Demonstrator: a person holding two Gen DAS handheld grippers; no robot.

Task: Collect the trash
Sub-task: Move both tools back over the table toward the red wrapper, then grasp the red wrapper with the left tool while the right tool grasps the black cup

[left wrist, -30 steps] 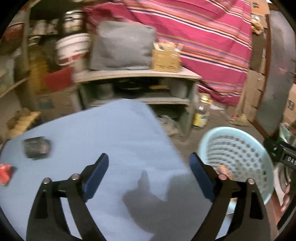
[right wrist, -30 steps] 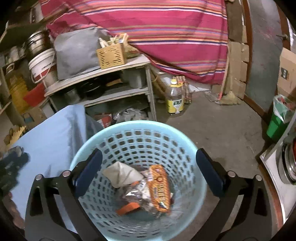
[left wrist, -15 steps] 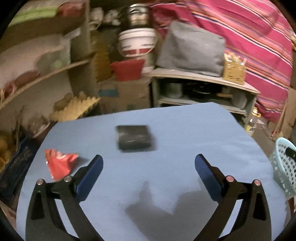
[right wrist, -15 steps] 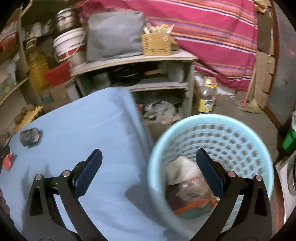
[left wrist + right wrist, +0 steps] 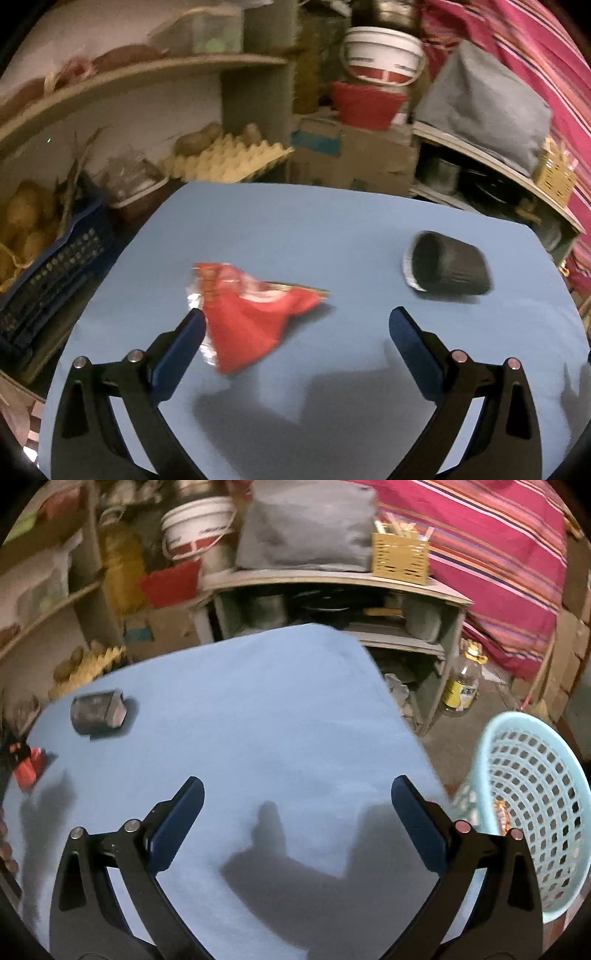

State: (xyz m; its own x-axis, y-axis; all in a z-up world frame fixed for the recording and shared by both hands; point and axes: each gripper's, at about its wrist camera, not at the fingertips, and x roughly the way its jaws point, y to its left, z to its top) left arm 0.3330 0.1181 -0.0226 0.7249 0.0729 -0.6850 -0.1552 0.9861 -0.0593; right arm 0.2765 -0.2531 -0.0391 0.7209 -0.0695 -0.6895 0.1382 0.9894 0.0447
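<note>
Swung both grippers from basket (image 5: 532,812) to table (image 5: 332,221); L gripper (image 5: 295,332) + R gripper (image 5: 297,801) jaws apart, empty. Red wrapper (image 5: 251,314) now next to L pad; next pick.

— What's around you?
— Your blue-covered bench (image 5: 258,709) fills the foreground. Behind it stands a grey shelf unit (image 5: 332,583), a striped red cloth (image 5: 498,546) hanging at its right.
— And on your left?
— A curved wall shelf (image 5: 147,74), an egg tray (image 5: 225,162), a cardboard box (image 5: 354,155). The floor (image 5: 480,731) is bare and brown; the light is dim.
</note>
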